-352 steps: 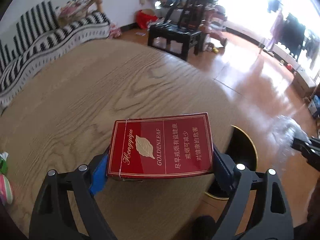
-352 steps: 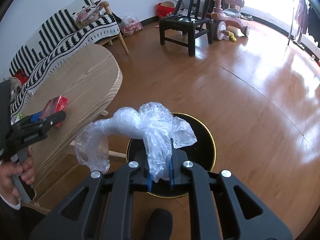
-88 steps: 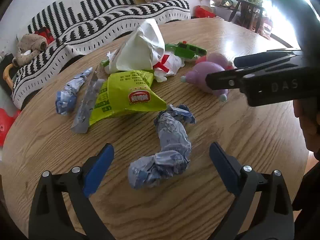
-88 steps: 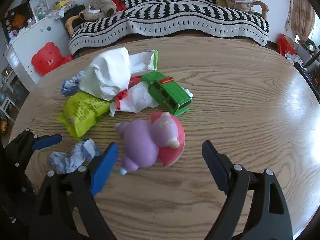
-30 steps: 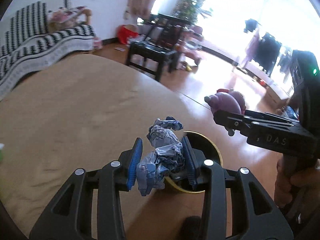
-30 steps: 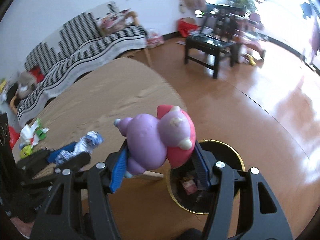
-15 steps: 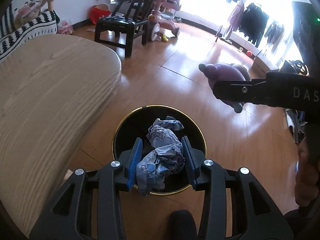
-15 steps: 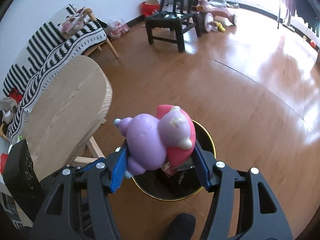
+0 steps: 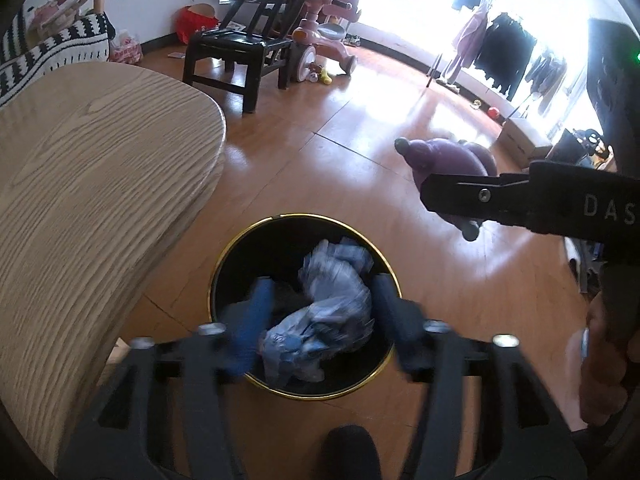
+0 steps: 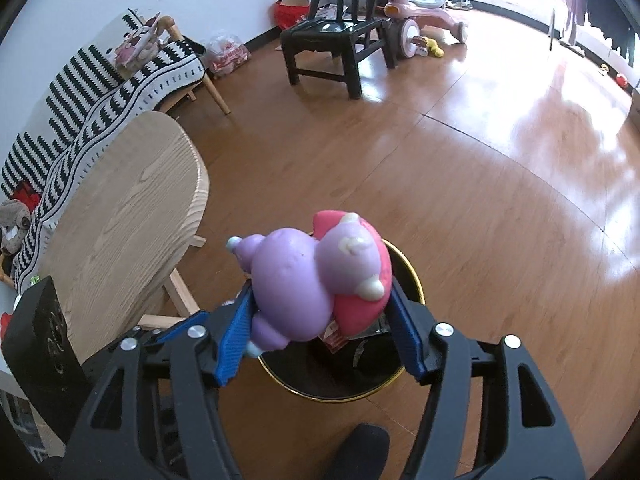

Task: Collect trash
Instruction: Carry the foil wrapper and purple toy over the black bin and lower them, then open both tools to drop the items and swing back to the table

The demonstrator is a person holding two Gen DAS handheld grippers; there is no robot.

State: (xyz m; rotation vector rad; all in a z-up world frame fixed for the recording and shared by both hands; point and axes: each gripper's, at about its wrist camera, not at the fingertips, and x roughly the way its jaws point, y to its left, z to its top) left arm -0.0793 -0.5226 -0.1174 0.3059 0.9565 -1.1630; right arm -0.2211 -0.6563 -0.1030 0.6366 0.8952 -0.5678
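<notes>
Polished wooden flooring is spreading under a black, gold-rimmed bin [image 9: 394, 280] standing just beside the round table [image 9: 92, 184]. Directly above its mouth, a crumpled blue-grey wrapper [image 9: 324, 312] is hanging between the pads of the left gripper [image 9: 320, 316], whose jaws are opening; its long axis is running from seven to one o'clock. At two o'clock, the right gripper [image 10: 324, 316] is also opening around a purple toy [image 10: 308, 284], snout pointing toward ten o'clock.
</notes>
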